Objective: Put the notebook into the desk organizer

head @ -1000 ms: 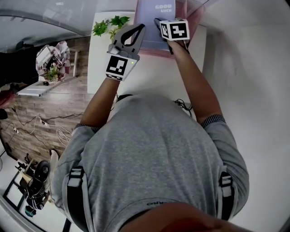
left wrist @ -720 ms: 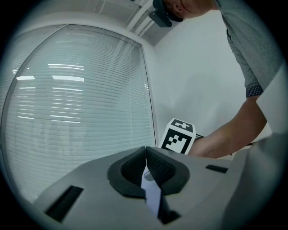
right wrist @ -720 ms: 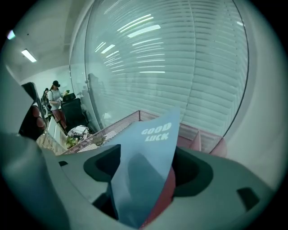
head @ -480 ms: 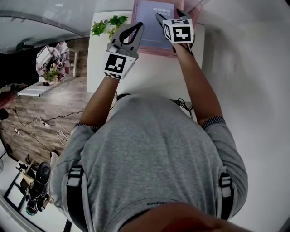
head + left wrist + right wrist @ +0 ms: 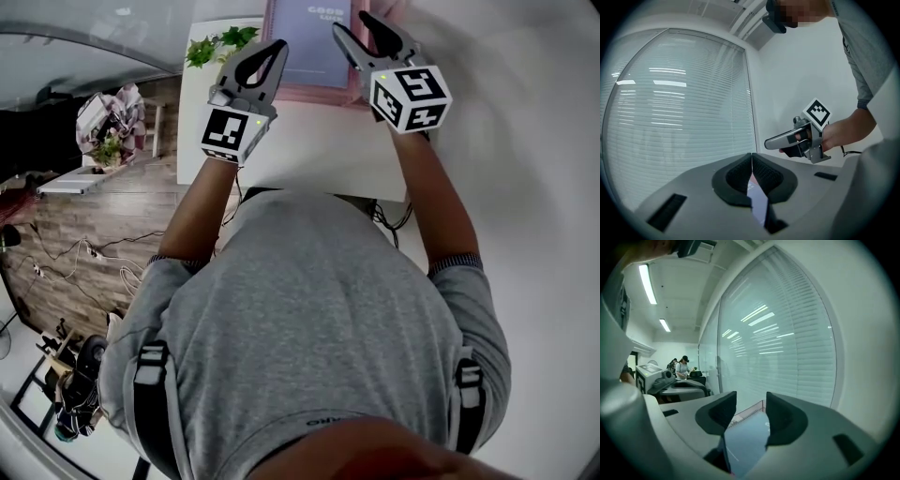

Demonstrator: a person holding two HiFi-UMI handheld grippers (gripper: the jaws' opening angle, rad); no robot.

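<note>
A blue-grey notebook sits inside the pink desk organizer at the far edge of the white table. My right gripper hovers over the organizer's right side, apart from the notebook. Its jaws are closing with a clear gap and nothing pressed between them. In the right gripper view the notebook and the organizer's pink rim show below my right gripper. My left gripper is by the organizer's left edge, shut and empty. In the left gripper view my left gripper has its tips touching.
A small green plant stands at the table's far left corner. A glass wall with blinds rises just behind the table. To the left, wooden floor with cables and a low shelf. People work at distant desks.
My right gripper has drawn back off the notebook toward the right and toward me. The left gripper has shifted slightly left. The notebook stays in the organizer.
</note>
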